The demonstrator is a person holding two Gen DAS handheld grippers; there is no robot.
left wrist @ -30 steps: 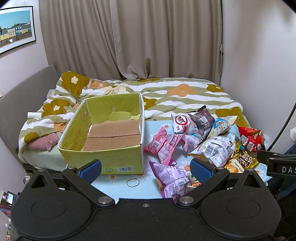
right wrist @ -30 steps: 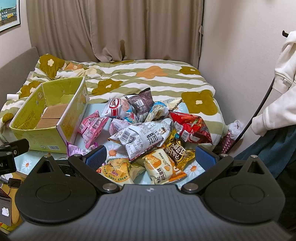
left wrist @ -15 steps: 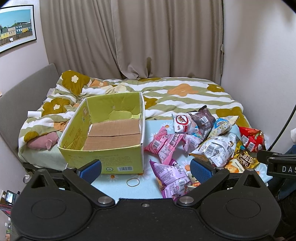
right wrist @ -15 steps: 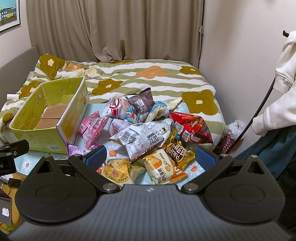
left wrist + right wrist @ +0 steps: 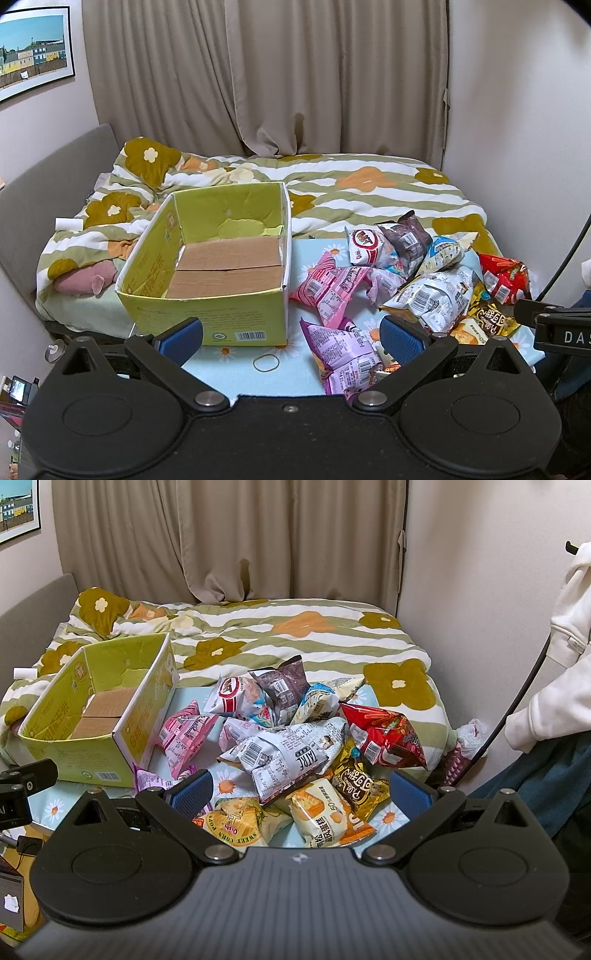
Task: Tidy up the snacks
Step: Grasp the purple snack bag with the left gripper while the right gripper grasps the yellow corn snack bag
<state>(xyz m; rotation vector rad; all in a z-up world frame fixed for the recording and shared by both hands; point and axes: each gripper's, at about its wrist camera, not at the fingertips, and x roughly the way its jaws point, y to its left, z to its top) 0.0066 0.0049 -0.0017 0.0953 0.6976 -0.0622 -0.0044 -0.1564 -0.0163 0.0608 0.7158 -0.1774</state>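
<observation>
Both grippers hang spread and empty above the surface: the left gripper near the green box, the right gripper over the snack pile lying just right of that box.

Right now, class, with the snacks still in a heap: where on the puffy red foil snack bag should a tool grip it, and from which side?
Grip the puffy red foil snack bag by its crimped upper-left corner, coming from above on the pile's right edge. The sealed seam there is flat and thin, while the inflated body would likely slip. The right tool is open.
</observation>
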